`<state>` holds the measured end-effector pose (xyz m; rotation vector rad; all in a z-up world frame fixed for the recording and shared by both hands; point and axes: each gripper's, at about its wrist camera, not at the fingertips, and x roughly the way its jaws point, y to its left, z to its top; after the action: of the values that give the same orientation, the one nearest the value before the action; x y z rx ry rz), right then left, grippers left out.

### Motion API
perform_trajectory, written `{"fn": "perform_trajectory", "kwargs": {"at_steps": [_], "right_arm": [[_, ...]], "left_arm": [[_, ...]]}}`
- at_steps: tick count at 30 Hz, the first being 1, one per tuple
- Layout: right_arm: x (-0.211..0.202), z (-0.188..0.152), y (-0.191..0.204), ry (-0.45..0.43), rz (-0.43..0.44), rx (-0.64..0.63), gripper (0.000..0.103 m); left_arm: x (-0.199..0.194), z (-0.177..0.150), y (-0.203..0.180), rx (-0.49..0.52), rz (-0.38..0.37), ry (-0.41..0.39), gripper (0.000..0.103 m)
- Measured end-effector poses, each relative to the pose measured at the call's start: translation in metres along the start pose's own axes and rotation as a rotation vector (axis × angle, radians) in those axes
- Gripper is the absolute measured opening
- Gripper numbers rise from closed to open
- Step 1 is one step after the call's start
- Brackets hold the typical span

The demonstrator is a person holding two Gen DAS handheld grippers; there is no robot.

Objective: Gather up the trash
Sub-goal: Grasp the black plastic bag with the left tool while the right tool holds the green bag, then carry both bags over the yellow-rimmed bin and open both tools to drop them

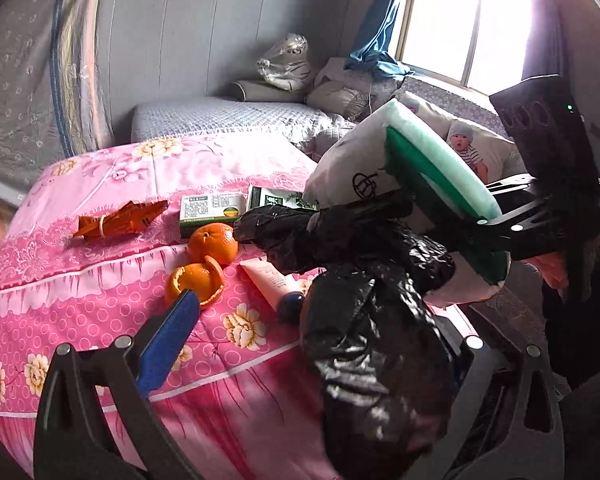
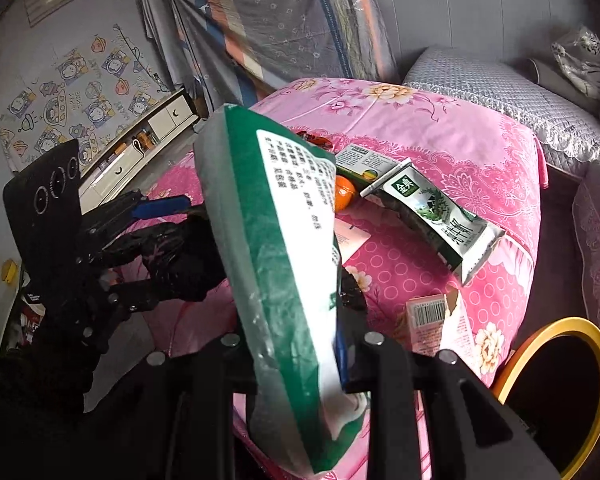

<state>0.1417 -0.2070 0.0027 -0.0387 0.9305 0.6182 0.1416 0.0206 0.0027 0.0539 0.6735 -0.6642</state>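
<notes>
Two grippers meet over a pink quilt (image 1: 112, 280). The right gripper (image 2: 300, 344) has its jaws nearly closed, pinching a green-and-white packet (image 2: 284, 264) that stands tilted between them; in the left wrist view the same packet (image 1: 428, 168) sits at 2 o'clock. The left gripper (image 1: 300, 360) has its jaws spread wide, with a black bag (image 1: 364, 320) draped over its right finger; whether the pads press it I cannot tell. On the quilt at 10 o'clock of the bag lie an orange (image 1: 214, 244), a peel (image 1: 198, 282), an orange wrapper (image 1: 120, 218), a box (image 1: 212, 210), a carton (image 2: 436, 216) and a pink tube (image 1: 272, 280). A yellow-rimmed bin (image 2: 572, 392) sits at 4 o'clock in the right wrist view.
</notes>
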Motion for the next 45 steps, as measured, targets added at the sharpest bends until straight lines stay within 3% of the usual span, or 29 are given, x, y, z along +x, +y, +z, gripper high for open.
{"fn": "perform_trajectory", "kwargs": {"at_steps": [2, 4, 6, 7, 8, 11, 18, 23, 35, 45], "right_arm": [[0.002, -0.002, 0.0, 0.012, -0.003, -0.006, 0.023], [0.003, -0.004, 0.0, 0.018, -0.011, -0.009, 0.023], [0.004, -0.006, 0.0, 0.024, -0.012, -0.005, 0.023], [0.004, -0.007, 0.0, 0.026, -0.01, -0.007, 0.023], [0.004, -0.008, 0.0, 0.026, -0.013, -0.008, 0.023], [0.004, -0.009, -0.005, 0.021, 0.0, 0.007, 0.023], [-0.005, -0.014, -0.019, 0.001, 0.006, 0.063, 0.022], [-0.026, -0.016, -0.03, -0.065, 0.013, 0.108, 0.023], [-0.097, -0.043, -0.084, -0.26, -0.094, 0.269, 0.023], [-0.162, -0.087, -0.132, -0.406, -0.26, 0.42, 0.023]], "left_arm": [[0.002, 0.001, 0.002, -0.012, 0.005, -0.011, 0.091], [-0.001, 0.003, 0.003, -0.019, -0.025, -0.031, 0.066], [-0.002, 0.005, 0.004, -0.027, -0.041, -0.052, 0.058], [-0.001, 0.006, 0.005, -0.03, -0.039, -0.06, 0.04], [0.001, 0.006, 0.005, -0.034, -0.055, -0.058, 0.015], [0.008, 0.007, 0.007, -0.048, -0.039, -0.079, 0.004], [-0.01, 0.007, 0.036, -0.165, -0.034, -0.172, 0.001], [-0.03, 0.013, 0.046, -0.181, 0.002, -0.213, 0.001], [-0.039, 0.055, 0.009, -0.07, 0.081, -0.27, 0.001], [0.007, 0.105, -0.06, 0.071, 0.018, -0.25, 0.002]]}}
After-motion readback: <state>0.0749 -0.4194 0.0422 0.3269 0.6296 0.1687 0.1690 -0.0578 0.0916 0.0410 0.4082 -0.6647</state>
